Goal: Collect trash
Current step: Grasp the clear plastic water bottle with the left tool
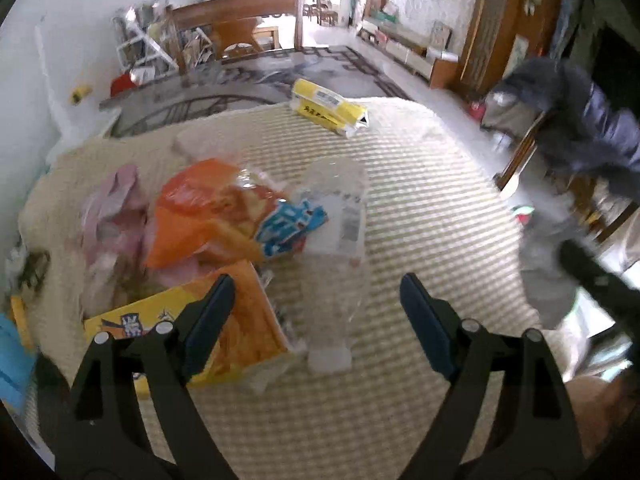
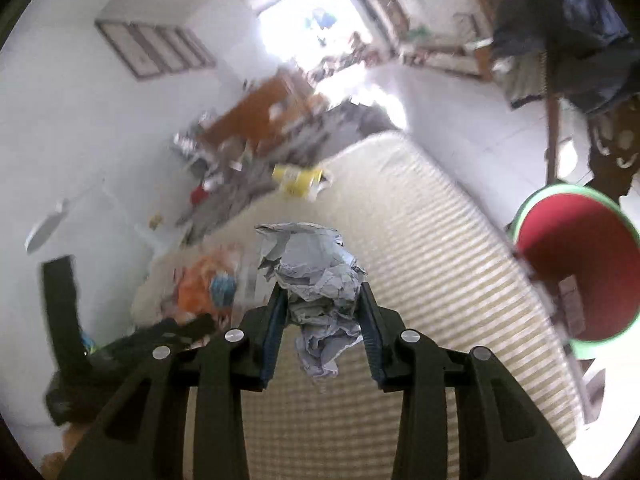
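Trash on cream ribbed surface. Left tongs wide apart, holding nothing, above clear flat plastic bottle. Beside it, orange crinkly wrapper, blue snack packet and yellow-orange box. Yellow carton far off near edge. Right tongs squeezed on grey crumpled paper ball, lifted above surface. Red bucket with green rim off to right.

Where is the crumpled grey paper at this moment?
In the right wrist view, the crumpled grey paper is clamped between the right gripper fingers, above the striped mat, left of the red bin.
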Demonstrator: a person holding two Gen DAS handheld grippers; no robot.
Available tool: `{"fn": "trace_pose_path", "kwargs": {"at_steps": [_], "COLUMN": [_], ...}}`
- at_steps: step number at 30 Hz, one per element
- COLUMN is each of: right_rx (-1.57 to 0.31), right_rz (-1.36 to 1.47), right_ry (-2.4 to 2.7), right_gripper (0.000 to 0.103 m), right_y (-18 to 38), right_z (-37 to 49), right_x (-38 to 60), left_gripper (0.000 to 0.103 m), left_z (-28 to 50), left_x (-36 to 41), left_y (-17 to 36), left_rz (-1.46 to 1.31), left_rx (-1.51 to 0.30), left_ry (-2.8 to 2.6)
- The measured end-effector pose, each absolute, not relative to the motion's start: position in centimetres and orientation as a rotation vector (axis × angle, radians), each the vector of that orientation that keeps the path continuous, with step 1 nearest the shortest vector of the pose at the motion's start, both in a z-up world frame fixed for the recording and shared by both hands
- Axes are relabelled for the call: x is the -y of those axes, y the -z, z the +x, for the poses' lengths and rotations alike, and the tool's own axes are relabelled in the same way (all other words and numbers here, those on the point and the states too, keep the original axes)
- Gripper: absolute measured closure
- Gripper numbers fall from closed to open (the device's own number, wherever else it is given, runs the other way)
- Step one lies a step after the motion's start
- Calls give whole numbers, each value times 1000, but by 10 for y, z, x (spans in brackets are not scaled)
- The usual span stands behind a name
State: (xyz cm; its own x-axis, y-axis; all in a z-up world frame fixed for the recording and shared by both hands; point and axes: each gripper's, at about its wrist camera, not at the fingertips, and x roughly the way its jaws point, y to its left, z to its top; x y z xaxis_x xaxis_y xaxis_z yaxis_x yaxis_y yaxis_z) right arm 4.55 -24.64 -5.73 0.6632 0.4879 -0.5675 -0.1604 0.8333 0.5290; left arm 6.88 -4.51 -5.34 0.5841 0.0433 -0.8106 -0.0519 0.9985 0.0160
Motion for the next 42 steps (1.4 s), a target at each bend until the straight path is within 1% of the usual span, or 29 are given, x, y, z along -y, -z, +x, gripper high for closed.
{"fn": "trace_pose_path", "kwargs": {"at_steps": [4, 7, 16, 18, 19, 27, 28, 29, 31, 36, 42], "right_rx": [-792, -787, -808, -809, -811, -811, -815, -819, -821, -822, -825], "right_rz": [464, 478, 479, 478, 477, 471, 474, 476, 476, 456, 446], "right_ry": [-407, -411, -420, -415, -413, -414, -411, -411, -410, -408, -405], "right_gripper": [66, 65, 65, 64, 64, 64, 64, 64, 64, 64, 64], "right_y": [60, 60, 65, 66, 66, 68, 69, 70, 70, 70, 72], "right_z": [49, 49, 50, 53, 53, 53, 54, 54, 54, 55, 55], "right_x": [243, 249, 242, 243, 242, 240, 241, 241, 240, 238, 237], "left_gripper": [32, 36, 36, 38, 40, 40, 44, 54, 58, 58, 58], "left_z": [94, 109, 137, 140, 138, 142, 143, 141, 138, 120, 97], "left_x": [66, 67, 49, 46, 46, 67, 68, 68, 69, 76, 77], "left_y": [68, 82, 104, 105, 104, 109, 109, 108, 104, 96, 82], "left_rz": [19, 15, 35, 3, -17, -2, -4, -11, -33, -49, -154], "left_rx": [-998, -1040, -1077, -1087, -1082, -1102, -1105, -1099, -1085, -1036, -988], "left_ry": [-37, -55, -121, -131, -122, -87, -90, -91, -79, -49, 4]}}
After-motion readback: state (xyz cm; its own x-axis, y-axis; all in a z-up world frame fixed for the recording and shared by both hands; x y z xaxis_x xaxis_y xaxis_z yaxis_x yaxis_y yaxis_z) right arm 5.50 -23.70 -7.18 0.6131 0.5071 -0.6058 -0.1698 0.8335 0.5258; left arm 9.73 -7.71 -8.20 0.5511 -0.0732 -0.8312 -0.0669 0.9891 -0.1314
